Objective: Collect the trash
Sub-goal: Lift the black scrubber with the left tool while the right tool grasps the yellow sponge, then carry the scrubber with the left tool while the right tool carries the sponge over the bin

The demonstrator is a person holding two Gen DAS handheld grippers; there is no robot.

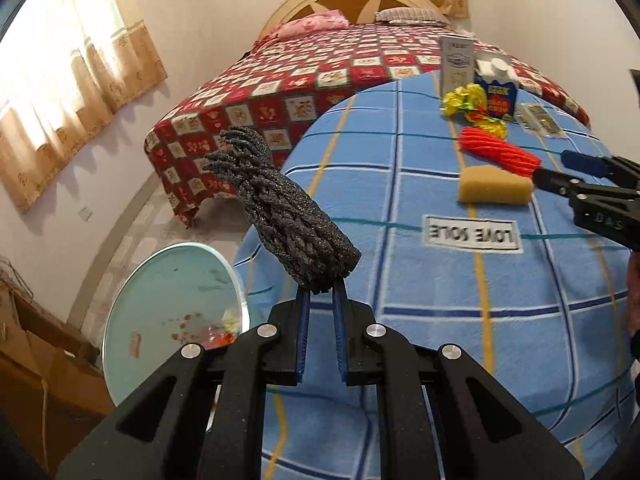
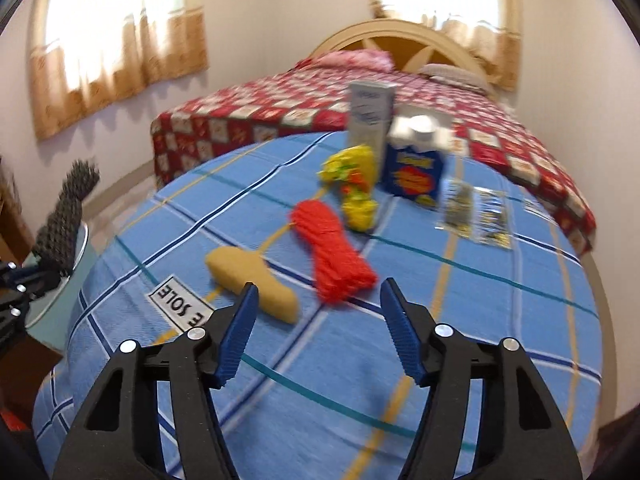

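Observation:
My left gripper is shut on a dark grey twisted rope bundle, held in the air at the table's left edge, above and right of a pale green bin; the bundle also shows in the right wrist view. My right gripper is open and empty above the blue checked tablecloth, just short of a red rope bundle and a yellow sponge. It also shows in the left wrist view, next to the red bundle and the sponge. A crumpled yellow wrapper lies farther back.
A blue carton, a tall white box and clear foil packets stand at the table's far side. A bed with a red checked cover lies beyond. The bin holds some scraps. Brown furniture stands left of the bin.

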